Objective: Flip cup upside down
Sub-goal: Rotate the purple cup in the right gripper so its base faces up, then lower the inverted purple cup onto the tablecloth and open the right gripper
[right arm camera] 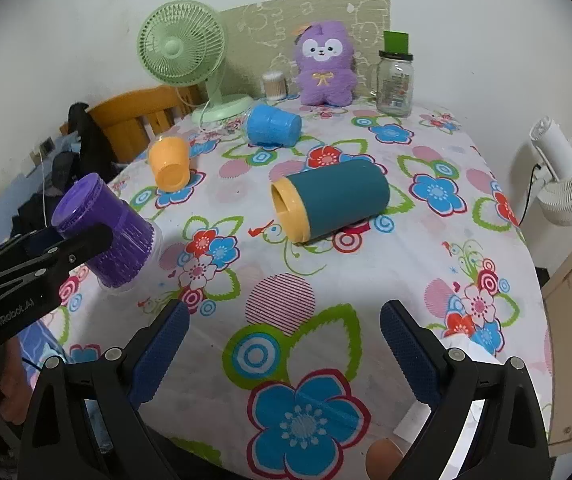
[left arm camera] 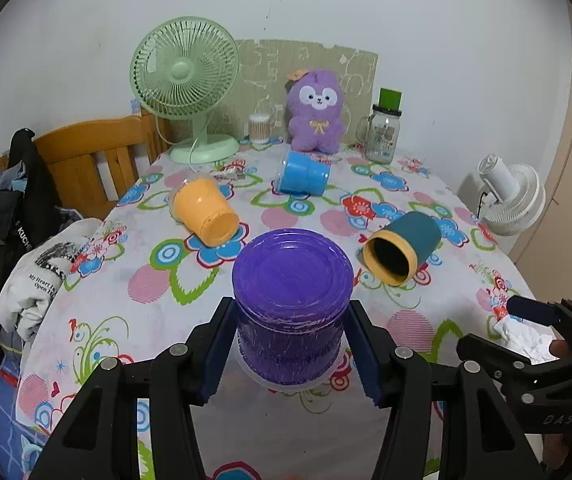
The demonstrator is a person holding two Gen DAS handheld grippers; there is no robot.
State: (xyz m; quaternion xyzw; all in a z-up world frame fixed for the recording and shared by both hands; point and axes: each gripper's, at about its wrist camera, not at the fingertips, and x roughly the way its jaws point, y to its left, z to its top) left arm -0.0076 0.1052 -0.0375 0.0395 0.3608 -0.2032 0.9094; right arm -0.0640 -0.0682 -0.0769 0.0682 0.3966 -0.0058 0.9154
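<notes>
A purple cup (left arm camera: 292, 304) stands upside down, base up, rim at the floral tablecloth (left arm camera: 190, 320). My left gripper (left arm camera: 291, 352) has a finger on each side of it, close against its walls. In the right wrist view the purple cup (right arm camera: 102, 228) sits at the left with the left gripper (right arm camera: 38, 256) around it. A teal cup with a yellow rim (right arm camera: 326, 204) lies on its side mid-table. My right gripper (right arm camera: 284, 356) is open and empty above the cloth near the front edge.
An orange cup (left arm camera: 206, 212) and a blue cup (left arm camera: 302, 174) lie on their sides further back. A green fan (left arm camera: 186, 80), purple plush (left arm camera: 316, 112) and glass jar (left arm camera: 382, 132) stand at the back. A white fan (right arm camera: 566, 176) stands off the right edge.
</notes>
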